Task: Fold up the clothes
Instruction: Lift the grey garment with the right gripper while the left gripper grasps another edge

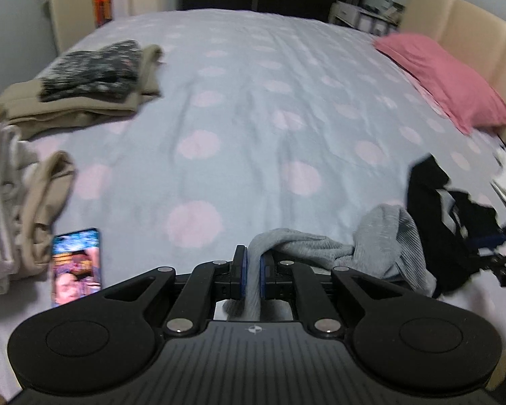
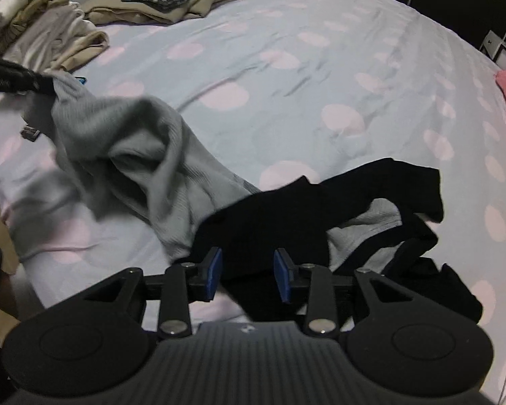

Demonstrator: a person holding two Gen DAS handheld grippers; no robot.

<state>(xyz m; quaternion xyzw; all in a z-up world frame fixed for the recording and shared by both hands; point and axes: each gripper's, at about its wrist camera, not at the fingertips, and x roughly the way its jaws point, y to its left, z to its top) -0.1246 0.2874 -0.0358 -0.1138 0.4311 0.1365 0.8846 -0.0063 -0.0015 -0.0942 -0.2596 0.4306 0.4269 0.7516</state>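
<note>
Our left gripper (image 1: pixel 252 270) pinches the grey top (image 2: pixel 145 155), which trails rightward across the bed (image 2: pixel 286 67) to our right gripper (image 2: pixel 248 273), spread over its far end under black cloth (image 2: pixel 286 209).

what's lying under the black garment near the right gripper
Part of the grey ribbed garment runs under the black garment and shows again beyond it. Beneath that lies the dotted bedsheet. Anything else under the black fabric is covered.

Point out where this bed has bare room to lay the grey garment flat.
Free: the bedspread's middle, between the folded pile and the pink pillow. Crowded: the near edge, with the phone, loose beige clothes, grey garment and black clothing.
</note>
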